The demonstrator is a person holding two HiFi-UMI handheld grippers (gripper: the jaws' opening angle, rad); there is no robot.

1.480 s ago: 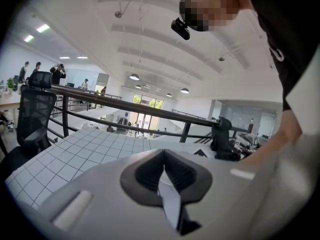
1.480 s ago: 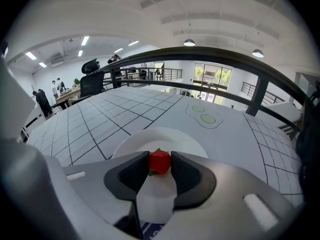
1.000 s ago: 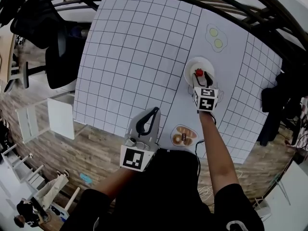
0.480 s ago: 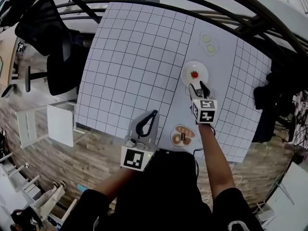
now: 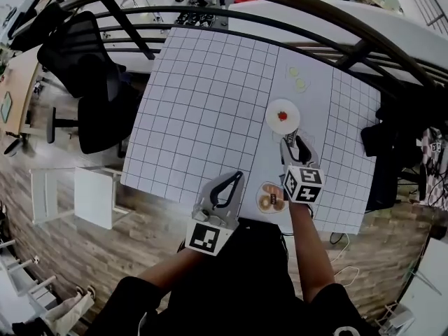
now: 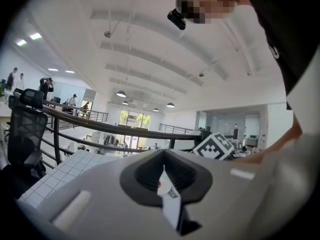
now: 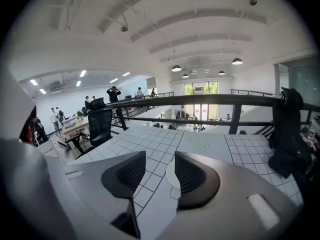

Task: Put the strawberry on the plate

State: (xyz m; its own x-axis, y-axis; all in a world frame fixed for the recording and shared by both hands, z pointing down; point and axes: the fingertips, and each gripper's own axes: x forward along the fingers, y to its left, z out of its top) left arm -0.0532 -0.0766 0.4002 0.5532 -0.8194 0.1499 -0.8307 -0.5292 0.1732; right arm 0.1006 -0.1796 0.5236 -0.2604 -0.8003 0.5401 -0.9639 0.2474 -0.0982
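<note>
A black office chair [image 5: 87,75] stands at the far left of the head view, beside a table [image 5: 203,103] covered with a white grid sheet. The curved edge of the picture cuts off the room around them.

The left gripper [image 5: 235,179] hangs at the table's near edge with its fingers pressed together and nothing held. In the left gripper view a small white tag [image 6: 167,199] sits where the pads meet, its print too small to read.

Just to the right, a small dish of round brown food [image 5: 269,199] is partly covered by the right gripper's marker cube, and the kind of food cannot be told.

The right gripper [image 5: 292,145] hangs above the table with its fingers spread. They have just been closing a little, with nothing between them. In the right gripper view only a white curve of the plate [image 7: 170,174] shows in the gap. The rest is hidden behind the right-hand finger.

The strawberry [image 5: 283,115] lies on the plate [image 5: 271,110], just beyond the right gripper's fingertips and clear of them.
</note>
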